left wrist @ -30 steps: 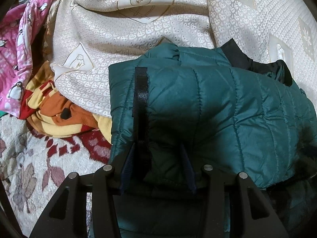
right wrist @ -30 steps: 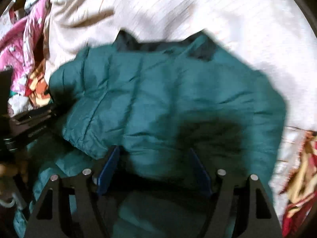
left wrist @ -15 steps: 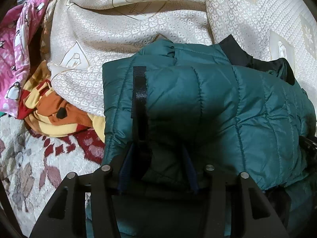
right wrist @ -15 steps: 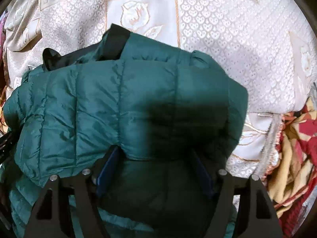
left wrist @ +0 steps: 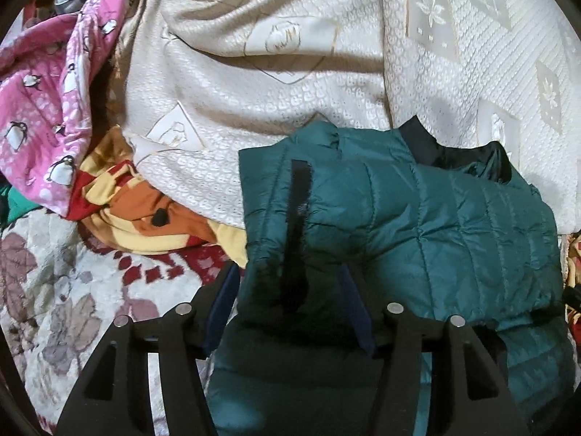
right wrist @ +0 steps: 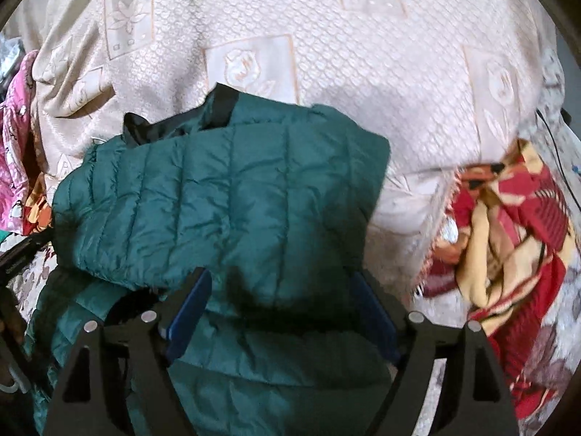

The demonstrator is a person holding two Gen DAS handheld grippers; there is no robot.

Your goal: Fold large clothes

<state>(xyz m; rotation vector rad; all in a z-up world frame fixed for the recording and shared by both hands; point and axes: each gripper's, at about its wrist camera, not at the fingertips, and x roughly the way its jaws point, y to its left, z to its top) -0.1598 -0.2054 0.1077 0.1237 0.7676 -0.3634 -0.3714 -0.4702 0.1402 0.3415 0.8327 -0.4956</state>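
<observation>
Two grippers have just been opening: the left gripper (left wrist: pixel 290 305) and right gripper (right wrist: pixel 279 312) stand wide around the puffy green jacket (left wrist: pixel 417 225), not pinching. It looks soft, light and slippery, so grab its thick folded edge near the bed's (left wrist: pixel 54 290) front edge.

A cream patterned bedspread (left wrist: pixel 276 83) covers the bed. On it lie a folded green quilted jacket (left wrist: pixel 417 225), a pink penguin-print cloth (left wrist: pixel 43 123) and a red-and-yellow blanket (right wrist: pixel 508 225).

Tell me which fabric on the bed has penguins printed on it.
The pink cloth at the far left; the cream bedspread shows woven flowers, and the green puffer jacket is plain.
</observation>
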